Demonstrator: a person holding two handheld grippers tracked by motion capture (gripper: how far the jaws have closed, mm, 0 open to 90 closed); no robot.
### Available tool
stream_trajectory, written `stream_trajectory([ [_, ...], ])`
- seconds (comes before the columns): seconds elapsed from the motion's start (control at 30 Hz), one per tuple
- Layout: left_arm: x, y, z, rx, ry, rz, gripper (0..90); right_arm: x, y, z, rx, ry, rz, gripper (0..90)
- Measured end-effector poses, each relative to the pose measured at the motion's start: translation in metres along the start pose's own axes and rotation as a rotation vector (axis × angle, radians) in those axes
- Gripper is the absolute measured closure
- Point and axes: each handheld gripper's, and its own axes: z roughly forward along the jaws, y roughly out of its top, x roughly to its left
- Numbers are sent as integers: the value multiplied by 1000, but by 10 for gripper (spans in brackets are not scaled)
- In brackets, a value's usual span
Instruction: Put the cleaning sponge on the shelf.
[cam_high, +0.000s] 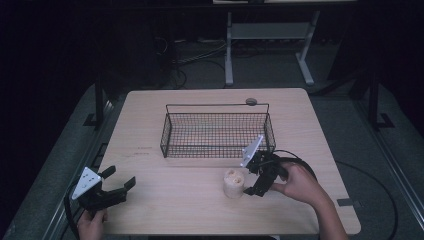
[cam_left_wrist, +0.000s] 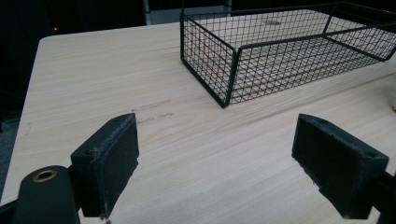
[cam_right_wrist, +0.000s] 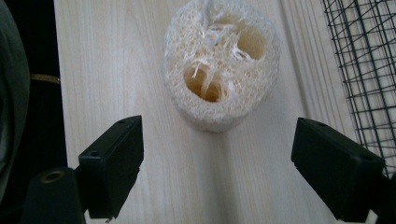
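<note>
Loofah (cam_right_wrist: 222, 70) upright on pale wood table (cam_high: 150, 210); right hand-held gripper (cam_right_wrist: 217, 179) open beside it; dark room around.

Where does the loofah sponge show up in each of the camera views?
High view: the loofah sponge stands on the table, right of centre, just left of the right hand-held gripper.
Left gripper view: not in it.
Right gripper view: top centre, ahead of the open jaws.
Shared landmark: the black wire basket.
</note>
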Motion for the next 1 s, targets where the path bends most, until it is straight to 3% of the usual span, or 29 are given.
stream_trajectory([
  [0.53,1,0,-1,-2,3,-7,139,-4,19,10,20,16,-20,165],
  [1.0,2,0,-2,-10,1,-14,140,-11,29,28,22,61,-7,166],
])
